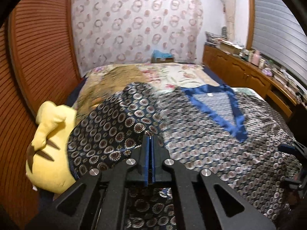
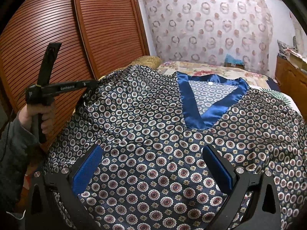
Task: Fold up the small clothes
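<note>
Nearest the lens in the left wrist view, the left gripper point(image 1: 149, 140) is seen with its two blue-lined fingers point(image 1: 146, 159) pressed together, a raised fold of the patterned shirt point(image 1: 107, 134) pinched at their tips. From that pinch the cloth is drawn up into a ridge running toward 11 o'clock, while the rest of the garment is spread flat toward 2 o'clock. The shirt is dark navy satin printed with small round medallions, and its blue V-neck trim point(image 1: 213, 103) is found at 1 o'clock, opening away from the camera. A yellow plush toy point(image 1: 49, 143) is seen at 9 o'clock, partly covered by the lifted sleeve side of the shirt.

In the right wrist view, the right gripper point(image 2: 153, 164) is held just above the lower front of the shirt point(image 2: 153, 153), its blue pads point(image 2: 87, 169) set wide apart and nothing caught between them. The neckline trim point(image 2: 191, 103) lies at 12 to 1 o'clock. At 9 o'clock the left gripper point(image 2: 90, 83) is seen from the side, gripped by a hand point(image 2: 41, 115), with the shirt's edge drawn up to its tip.

The garment is laid on a bed with a floral bedspread point(image 2: 211, 69). Louvred wooden doors point(image 2: 67, 28) stand at 10 o'clock, and a patterned curtain point(image 2: 211, 25) hangs at 12 o'clock.
</note>
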`<state>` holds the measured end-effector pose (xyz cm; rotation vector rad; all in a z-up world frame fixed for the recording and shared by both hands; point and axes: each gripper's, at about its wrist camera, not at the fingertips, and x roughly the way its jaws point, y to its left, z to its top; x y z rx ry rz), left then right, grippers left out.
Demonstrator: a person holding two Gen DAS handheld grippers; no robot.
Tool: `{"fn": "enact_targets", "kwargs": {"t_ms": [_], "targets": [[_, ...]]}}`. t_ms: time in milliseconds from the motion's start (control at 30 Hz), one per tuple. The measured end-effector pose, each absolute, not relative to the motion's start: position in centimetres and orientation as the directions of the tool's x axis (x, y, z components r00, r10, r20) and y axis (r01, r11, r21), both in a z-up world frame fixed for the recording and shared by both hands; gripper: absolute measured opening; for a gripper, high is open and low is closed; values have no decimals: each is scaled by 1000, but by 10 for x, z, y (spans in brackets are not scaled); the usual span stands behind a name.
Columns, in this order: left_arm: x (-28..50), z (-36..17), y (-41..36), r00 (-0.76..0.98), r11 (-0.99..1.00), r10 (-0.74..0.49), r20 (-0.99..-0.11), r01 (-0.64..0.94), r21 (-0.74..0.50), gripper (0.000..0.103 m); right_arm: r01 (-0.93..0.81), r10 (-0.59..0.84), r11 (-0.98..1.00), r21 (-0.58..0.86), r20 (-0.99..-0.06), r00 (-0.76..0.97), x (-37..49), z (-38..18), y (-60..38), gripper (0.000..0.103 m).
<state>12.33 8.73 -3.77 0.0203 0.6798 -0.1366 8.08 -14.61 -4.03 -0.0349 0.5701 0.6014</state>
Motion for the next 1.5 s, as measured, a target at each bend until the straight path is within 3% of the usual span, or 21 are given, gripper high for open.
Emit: {"fn": "enact_targets", "kwargs": {"t_ms": [333,433,500,633,700,767,1133,1300,1433,1500], "targets": [[116,-37,40,732,969,-217,-646,239,-55,3,-540,517,833,121,-516,683,72,-39,-147,103],[108,-31,46,742,971,-215,-635,232,-58,20,-542,515,833,116,-520,681,74,-37,-144,103],[102,-29,54,758,975,-197,-622,215,-47,39,-543,513,833,110,-522,682,78,-35,-142,103],[98,-33,80,768,987,-142,-624,158,-30,54,-546,513,831,104,-523,681,85,-32,-140,103],[100,-39,98,759,991,-126,-639,120,-52,70,-546,512,831,104,-525,680,90,-32,-141,103],[101,-45,114,757,994,-106,-645,85,-63,73,-550,516,828,107,-529,674,92,-32,-140,103],[120,-75,158,743,992,-57,-667,-32,-121,72,-588,530,805,75,-537,656,109,-25,-110,103],[132,-84,166,726,989,-74,-684,-35,-144,51,-606,541,792,75,-544,641,120,-23,-94,103],[134,-84,164,726,990,-84,-682,-18,-140,41,-616,547,784,68,-544,636,120,-25,-88,103],[134,-84,163,723,991,-78,-686,-16,-130,28,-618,547,783,66,-545,635,119,-26,-87,103]]}}
